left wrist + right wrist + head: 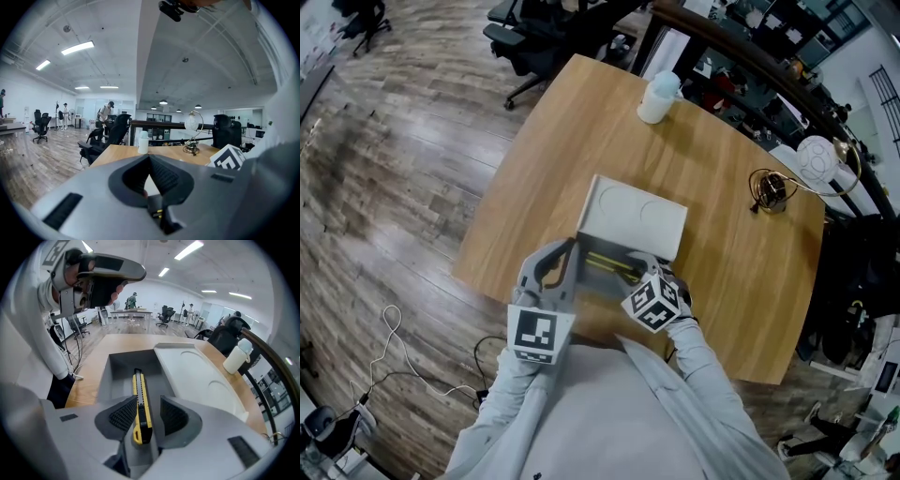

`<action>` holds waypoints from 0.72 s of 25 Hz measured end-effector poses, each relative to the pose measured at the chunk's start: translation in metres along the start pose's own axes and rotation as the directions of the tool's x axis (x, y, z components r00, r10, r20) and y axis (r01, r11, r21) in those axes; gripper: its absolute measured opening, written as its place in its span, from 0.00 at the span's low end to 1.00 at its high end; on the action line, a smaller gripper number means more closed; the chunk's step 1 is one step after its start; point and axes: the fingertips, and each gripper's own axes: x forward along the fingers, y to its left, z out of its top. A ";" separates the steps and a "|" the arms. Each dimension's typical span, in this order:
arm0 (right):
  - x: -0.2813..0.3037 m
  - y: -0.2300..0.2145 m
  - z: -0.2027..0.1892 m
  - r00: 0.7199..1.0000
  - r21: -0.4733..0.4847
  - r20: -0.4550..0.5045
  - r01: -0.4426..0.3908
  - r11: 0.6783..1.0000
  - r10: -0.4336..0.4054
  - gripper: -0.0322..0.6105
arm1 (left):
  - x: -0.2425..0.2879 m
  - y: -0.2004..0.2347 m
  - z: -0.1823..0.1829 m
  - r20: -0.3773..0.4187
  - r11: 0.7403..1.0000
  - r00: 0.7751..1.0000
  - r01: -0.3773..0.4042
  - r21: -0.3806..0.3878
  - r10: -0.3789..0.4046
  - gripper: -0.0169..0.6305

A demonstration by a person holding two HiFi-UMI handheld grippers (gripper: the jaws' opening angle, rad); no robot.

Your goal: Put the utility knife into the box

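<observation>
The yellow and black utility knife lies flat on the floor of the grey box; it shows as a yellow strip in the head view. My right gripper hangs over the knife's near end, open, with both pads clear of it. The box's white lid stands tilted back behind the opening. My left gripper sits at the box's left side, and in the left gripper view its jaws close on the lid's edge.
The box rests near the front of a wooden table. A white bottle stands at the far edge. A wire lamp with a white globe is at the right. Office chairs and cables are on the floor.
</observation>
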 end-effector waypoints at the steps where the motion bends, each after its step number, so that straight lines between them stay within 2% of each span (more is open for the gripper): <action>1: -0.004 -0.002 0.002 1.000 0.014 0.012 0.008 1.000 -0.009 0.28 | 0.001 -0.001 0.001 0.002 1.000 1.000 0.003 0.002 -0.003 0.05; 11: -0.052 -0.034 0.015 0.983 0.140 0.125 0.119 0.983 -0.137 0.28 | 0.009 -0.008 0.018 0.025 0.999 0.999 0.033 0.033 -0.034 0.05; 18: -0.103 -0.069 0.017 0.934 0.237 0.208 0.241 0.941 -0.291 0.28 | 0.018 -0.025 0.031 0.041 0.994 0.995 0.087 0.060 -0.090 0.05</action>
